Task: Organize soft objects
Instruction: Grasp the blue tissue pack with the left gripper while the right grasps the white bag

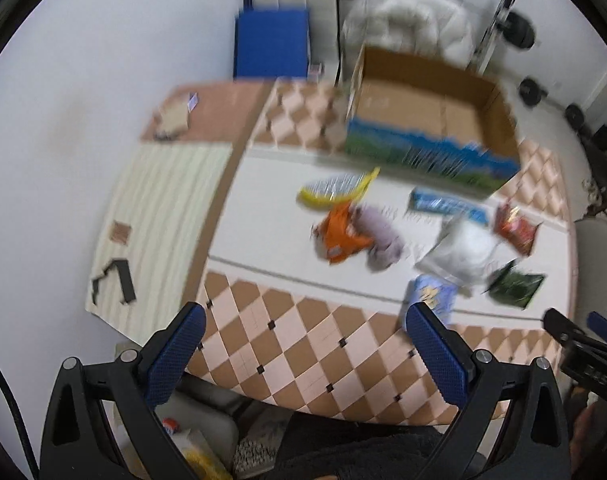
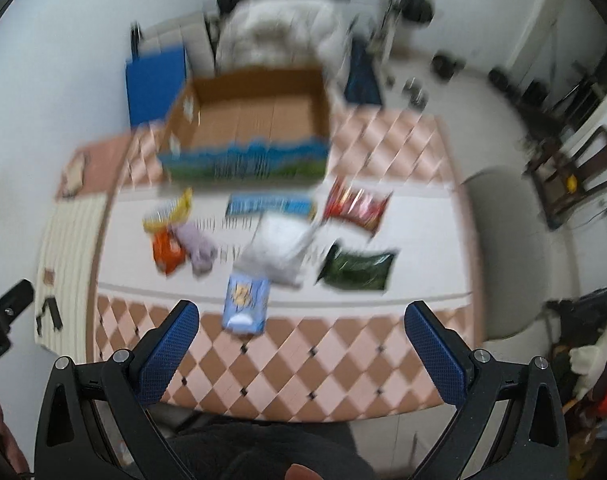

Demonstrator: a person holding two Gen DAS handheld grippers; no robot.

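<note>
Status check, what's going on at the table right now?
Left gripper, right gripper: jaws open, empty. Soft packets loose before empty cardboard box. Nothing in the way.

Packets (image 2: 279, 248) blurred, labels unreadable.

bright, even light | heavy motion blur | fisheye-curved dark edges
</note>
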